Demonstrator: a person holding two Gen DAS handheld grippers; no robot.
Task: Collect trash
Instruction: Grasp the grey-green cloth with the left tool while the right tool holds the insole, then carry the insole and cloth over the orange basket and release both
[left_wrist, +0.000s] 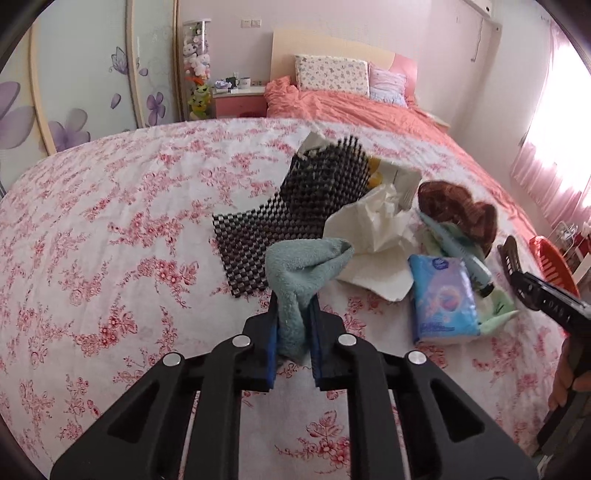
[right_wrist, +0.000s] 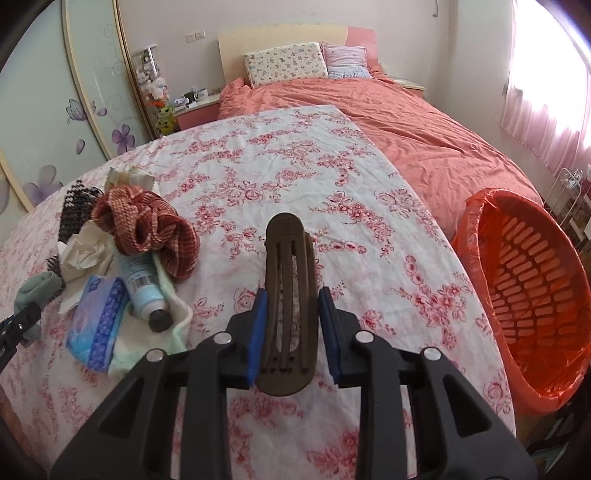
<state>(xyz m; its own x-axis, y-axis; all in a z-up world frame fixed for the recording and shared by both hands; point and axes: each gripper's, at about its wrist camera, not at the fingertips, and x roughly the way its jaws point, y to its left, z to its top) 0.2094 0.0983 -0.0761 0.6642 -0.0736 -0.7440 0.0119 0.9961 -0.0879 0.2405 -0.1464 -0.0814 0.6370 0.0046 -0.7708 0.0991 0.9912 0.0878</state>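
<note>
In the left wrist view my left gripper (left_wrist: 293, 306) is shut on a pale teal terry cloth (left_wrist: 303, 266), which stands up bunched between the blue pads. Just beyond it is a pile on the flowered bedspread: crumpled white tissue (left_wrist: 376, 225), a blue tissue pack (left_wrist: 445, 299), a light blue tube (left_wrist: 458, 251), a black mesh mat (left_wrist: 288, 218) and a red-brown knitted scarf (left_wrist: 458, 206). In the right wrist view my right gripper (right_wrist: 291, 295) is shut on a long brown hair clip (right_wrist: 290, 266), to the right of the pile. An orange basket (right_wrist: 535, 295) lined with an orange bag stands at the right.
The flowered spread (right_wrist: 277, 166) lies over a bed with a coral duvet (right_wrist: 406, 122) and pillows behind. A wardrobe with flower decals (left_wrist: 74, 92) and a nightstand (left_wrist: 240, 99) are at the far left. A pink curtain (right_wrist: 546, 92) and a wire rack (right_wrist: 565, 192) are at the right.
</note>
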